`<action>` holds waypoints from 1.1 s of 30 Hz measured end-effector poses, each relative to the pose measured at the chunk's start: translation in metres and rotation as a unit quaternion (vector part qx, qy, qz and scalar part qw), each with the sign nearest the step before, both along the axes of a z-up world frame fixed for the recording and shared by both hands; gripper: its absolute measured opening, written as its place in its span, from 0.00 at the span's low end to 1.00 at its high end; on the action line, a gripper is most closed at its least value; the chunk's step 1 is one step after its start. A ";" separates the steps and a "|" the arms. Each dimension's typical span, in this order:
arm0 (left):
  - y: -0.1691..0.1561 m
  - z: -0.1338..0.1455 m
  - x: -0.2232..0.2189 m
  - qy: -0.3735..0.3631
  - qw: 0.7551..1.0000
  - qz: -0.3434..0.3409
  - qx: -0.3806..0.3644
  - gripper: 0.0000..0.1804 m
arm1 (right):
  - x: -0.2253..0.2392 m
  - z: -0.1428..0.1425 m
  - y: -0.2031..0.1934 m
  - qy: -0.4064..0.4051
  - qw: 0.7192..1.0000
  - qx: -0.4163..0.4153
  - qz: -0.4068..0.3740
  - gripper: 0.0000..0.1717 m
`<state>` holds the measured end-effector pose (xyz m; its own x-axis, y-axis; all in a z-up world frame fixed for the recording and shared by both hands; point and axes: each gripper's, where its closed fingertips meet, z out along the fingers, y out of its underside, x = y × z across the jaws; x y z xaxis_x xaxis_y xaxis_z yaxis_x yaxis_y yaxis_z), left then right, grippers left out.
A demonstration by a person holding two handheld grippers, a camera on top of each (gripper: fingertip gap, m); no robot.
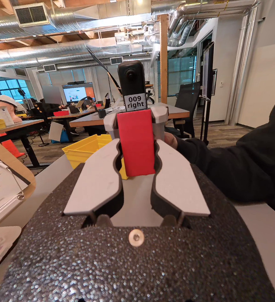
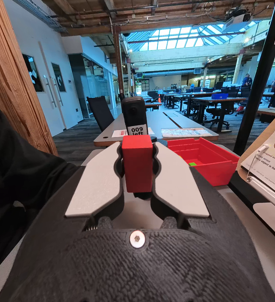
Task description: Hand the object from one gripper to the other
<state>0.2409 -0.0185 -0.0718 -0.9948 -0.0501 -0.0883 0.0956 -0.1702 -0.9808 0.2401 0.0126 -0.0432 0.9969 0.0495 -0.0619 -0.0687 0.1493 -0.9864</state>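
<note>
While both the left gripper point(image 1: 137, 156) and the right gripper point(image 2: 137, 161) clench the red block point(image 1: 136, 143), we judge the handover at mid-exchange, so next one gripper must release.

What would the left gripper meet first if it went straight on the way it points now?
Probably the right gripper. It faces the left gripper head-on, and both are closed on the same red block, so little room seems left between their fingertips.
</note>
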 end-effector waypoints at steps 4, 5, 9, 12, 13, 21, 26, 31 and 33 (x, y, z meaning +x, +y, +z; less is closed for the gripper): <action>-0.004 -0.003 0.004 0.007 1.000 0.014 0.004 0.19 | 0.002 -0.002 -0.003 -0.021 1.000 -0.014 -0.016 0.20; -0.006 -0.004 0.008 0.013 1.000 0.028 0.005 0.19 | 0.005 -0.004 -0.004 -0.034 0.998 -0.027 -0.034 0.21; -0.001 -0.004 0.020 0.013 0.996 0.083 -0.002 0.23 | 0.028 0.010 -0.036 -0.050 0.989 -0.024 -0.139 0.21; 0.007 -0.005 0.025 0.022 0.995 0.096 0.009 0.23 | 0.070 0.014 -0.108 -0.038 0.952 -0.023 -0.302 0.20; 0.009 -0.006 0.028 0.024 0.994 0.104 0.008 0.22 | 0.087 0.007 -0.140 -0.035 0.926 -0.037 -0.374 0.20; 0.020 -0.009 0.036 0.049 0.993 0.109 -0.001 0.18 | 0.126 -0.077 -0.335 0.082 0.724 -0.127 -0.674 0.20; 0.019 -0.012 0.036 0.046 0.993 0.110 0.007 0.17 | 0.124 -0.111 -0.373 0.114 0.652 -0.179 -0.728 0.20; 0.020 -0.014 0.040 0.056 0.991 0.119 0.014 0.17 | 0.126 -0.118 -0.378 0.137 0.647 -0.171 -0.731 0.23; 0.022 -0.012 0.042 0.056 0.990 0.130 0.018 0.17 | 0.126 -0.108 -0.377 0.136 0.644 -0.143 -0.739 0.37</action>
